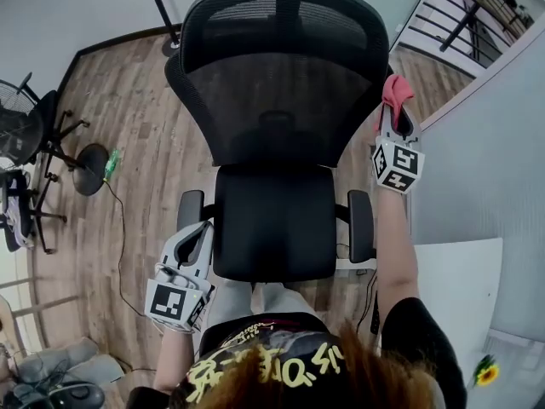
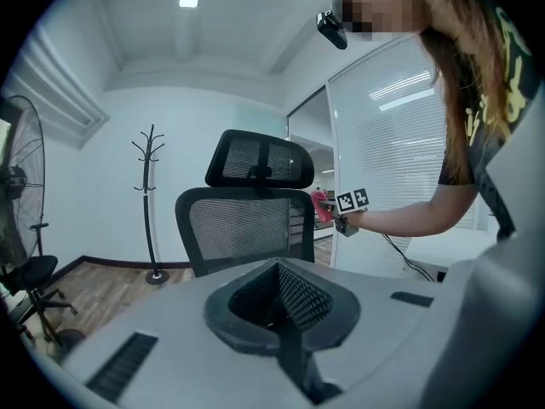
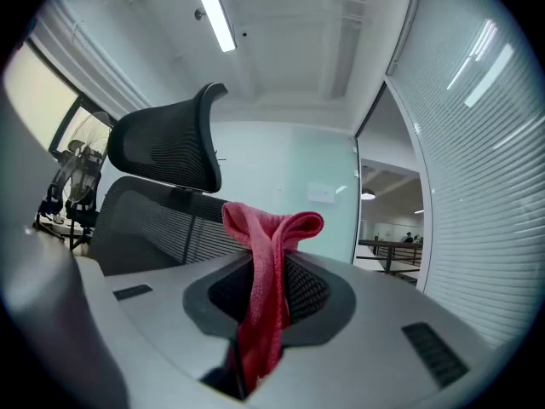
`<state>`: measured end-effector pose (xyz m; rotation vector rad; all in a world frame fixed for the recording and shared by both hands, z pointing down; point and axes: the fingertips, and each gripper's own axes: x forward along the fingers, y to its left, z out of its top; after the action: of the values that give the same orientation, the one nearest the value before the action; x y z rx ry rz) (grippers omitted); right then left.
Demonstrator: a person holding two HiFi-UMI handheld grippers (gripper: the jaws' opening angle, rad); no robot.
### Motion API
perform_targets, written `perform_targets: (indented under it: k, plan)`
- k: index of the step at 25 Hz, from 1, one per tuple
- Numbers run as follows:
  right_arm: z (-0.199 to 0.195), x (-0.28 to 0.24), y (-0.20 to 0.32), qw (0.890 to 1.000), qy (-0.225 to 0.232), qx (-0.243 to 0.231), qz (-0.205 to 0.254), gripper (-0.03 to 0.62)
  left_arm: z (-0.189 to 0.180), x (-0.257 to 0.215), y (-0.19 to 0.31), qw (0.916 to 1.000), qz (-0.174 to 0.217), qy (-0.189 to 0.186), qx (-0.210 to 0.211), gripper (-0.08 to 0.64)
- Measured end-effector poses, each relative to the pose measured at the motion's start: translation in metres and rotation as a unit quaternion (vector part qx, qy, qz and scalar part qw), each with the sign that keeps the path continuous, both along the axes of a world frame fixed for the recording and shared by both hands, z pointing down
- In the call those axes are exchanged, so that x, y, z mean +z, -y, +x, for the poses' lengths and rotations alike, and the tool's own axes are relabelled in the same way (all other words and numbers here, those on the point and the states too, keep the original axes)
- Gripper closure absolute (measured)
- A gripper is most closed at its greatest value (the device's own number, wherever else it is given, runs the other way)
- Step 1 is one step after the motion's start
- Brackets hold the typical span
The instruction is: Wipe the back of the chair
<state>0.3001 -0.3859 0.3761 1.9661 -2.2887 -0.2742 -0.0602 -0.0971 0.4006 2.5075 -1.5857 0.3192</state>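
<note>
Left claw [image 1: 199,235] clenched empty; right claw [image 1: 396,111] grips cloth [image 1: 393,89] beside chair back [image 1: 281,100] edge.

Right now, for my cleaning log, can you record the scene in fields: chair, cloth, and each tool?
Chair: black mesh office chair, seat toward the person
Cloth: red cloth, bunched, beside the right edge of the backrest; contact cannot be told
Right tool: shut on the red cloth, raised at backrest height
Left tool: shut, nothing in it, low by the armrest on the person's left
</note>
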Motion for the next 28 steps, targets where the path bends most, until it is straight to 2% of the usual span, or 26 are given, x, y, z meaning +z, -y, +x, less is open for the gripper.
perform_targets:
  k: [5,16,28]
  plan:
    - [-0.004,0.003,0.026,1.0,0.003,0.008,-0.007,0.531,-0.006,0.003,0.01,1.0,0.007,0.002,-0.003,0.566]
    - [-0.038,0.017,0.033,1.0,-0.009,0.007,-0.018,0.531,-0.032,0.01,0.023,1.0,0.003,-0.001,-0.003,0.566]
    - [-0.081,0.02,0.036,1.0,0.018,-0.008,-0.012,0.531,-0.043,0.018,0.014,0.9999,-0.012,0.009,-0.009,0.566]
